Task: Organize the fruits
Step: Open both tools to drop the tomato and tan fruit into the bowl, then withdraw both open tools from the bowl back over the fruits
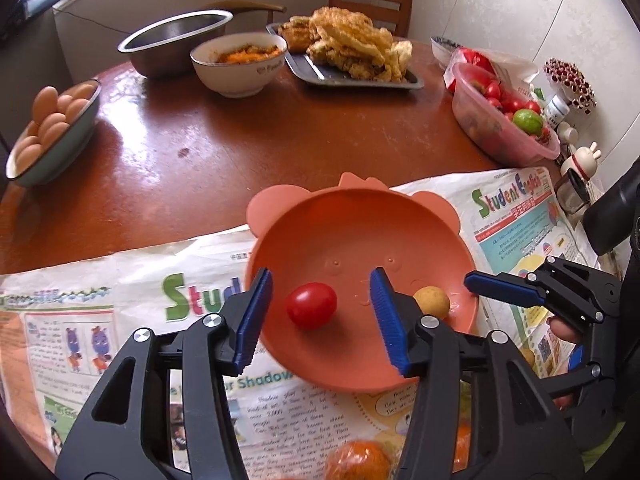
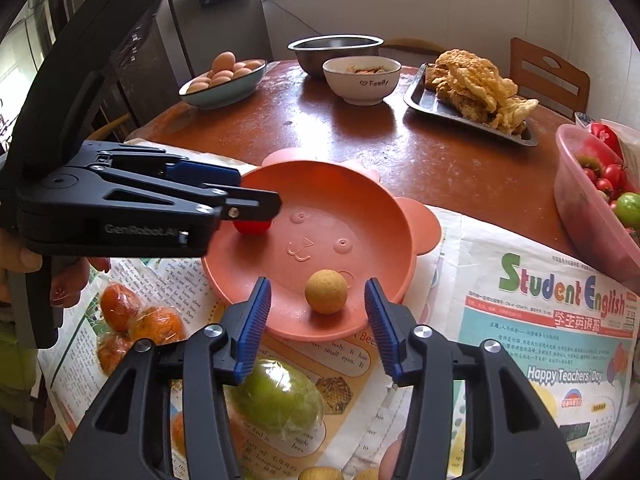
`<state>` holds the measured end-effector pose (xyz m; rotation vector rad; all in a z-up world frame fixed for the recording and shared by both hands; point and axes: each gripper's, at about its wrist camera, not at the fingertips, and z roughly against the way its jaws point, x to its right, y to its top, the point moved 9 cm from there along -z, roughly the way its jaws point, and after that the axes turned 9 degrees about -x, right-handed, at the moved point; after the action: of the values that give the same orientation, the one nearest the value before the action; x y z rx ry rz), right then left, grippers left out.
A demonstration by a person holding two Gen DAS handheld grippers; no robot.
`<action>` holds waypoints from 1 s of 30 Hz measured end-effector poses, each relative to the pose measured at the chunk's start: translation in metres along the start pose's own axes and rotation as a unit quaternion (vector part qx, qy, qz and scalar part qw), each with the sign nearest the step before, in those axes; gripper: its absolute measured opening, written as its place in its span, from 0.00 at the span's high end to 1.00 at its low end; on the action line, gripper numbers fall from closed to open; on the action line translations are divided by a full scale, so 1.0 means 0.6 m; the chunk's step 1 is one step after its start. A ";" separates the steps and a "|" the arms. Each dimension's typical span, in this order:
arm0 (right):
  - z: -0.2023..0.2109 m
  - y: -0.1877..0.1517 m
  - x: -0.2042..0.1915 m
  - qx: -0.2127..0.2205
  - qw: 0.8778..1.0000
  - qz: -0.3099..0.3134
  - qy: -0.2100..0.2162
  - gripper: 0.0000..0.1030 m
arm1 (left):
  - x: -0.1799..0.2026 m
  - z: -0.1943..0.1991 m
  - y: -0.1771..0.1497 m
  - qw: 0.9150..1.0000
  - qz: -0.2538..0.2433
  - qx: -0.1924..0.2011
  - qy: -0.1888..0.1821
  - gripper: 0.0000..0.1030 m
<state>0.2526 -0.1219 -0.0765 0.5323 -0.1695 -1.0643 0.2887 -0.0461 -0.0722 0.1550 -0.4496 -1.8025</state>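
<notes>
Both jaws stand partly apart, nothing between the pads: left gripper [image 1: 322, 314] and right gripper [image 2: 318, 322] each hang over the near rim of the orange bowl [image 1: 400, 216], pointing steeply down

In the bowl: red tomato [image 1: 311, 305] lies free on the floor of the dish, directly in line between my left jaws, not touched. Tan round fruit [image 2: 326, 291] sits likewise between my right jaws, also free. The two fruits lie well apart, one to each side of the bowl

Not yet sorted, on the newspaper [image 2: 540, 320] near my side of the tabletop: wrapped oranges [image 2: 138, 322] low on the left of the right wrist view, a green fruit [image 2: 280, 394] under the right gripper's base, more tan fruit at the bottom edge, partly cut off

Relation that matters: everything left to fetch lies behind and below both grippers, toward me, not ahead. Oranges sit on the left gripper's side, so left hand is nearer; green fruit lies nearer the right. Green fruit's long axis runs roughly across the right jaws' line. My judgement: draw back clear of the rim, then drop onto these
</notes>
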 end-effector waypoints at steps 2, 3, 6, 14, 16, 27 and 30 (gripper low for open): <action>0.009 -0.001 0.001 0.006 1.000 -0.004 -0.002 0.46 | -0.004 0.015 -0.004 1.000 0.006 0.010 0.003 0.55; 0.016 -0.003 0.002 0.011 1.000 -0.007 -0.003 0.44 | -0.005 0.022 -0.005 1.000 0.007 0.015 0.005 0.52; 0.034 -0.003 0.004 0.022 1.000 -0.012 -0.012 0.35 | -0.012 0.048 -0.014 0.999 0.010 0.033 0.016 0.44; 0.075 -0.002 0.011 0.053 0.997 -0.022 -0.043 0.17 | -0.028 0.104 -0.032 0.997 0.029 0.069 0.026 0.29; 0.081 -0.002 0.010 0.057 0.997 -0.024 -0.047 0.13 | -0.029 0.116 -0.036 0.996 0.030 0.076 0.031 0.25; 0.136 -0.015 0.010 0.082 0.994 -0.037 -0.062 0.06 | -0.034 0.168 -0.071 0.993 0.043 0.105 0.043 0.09; 0.150 -0.021 0.006 0.089 0.993 -0.037 -0.063 0.05 | -0.035 0.178 -0.081 0.992 0.045 0.109 0.045 0.09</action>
<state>0.2100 -0.1596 -0.0058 0.6354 -0.3607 -1.1634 0.2151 0.0076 0.0045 0.3613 -0.5806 -1.6482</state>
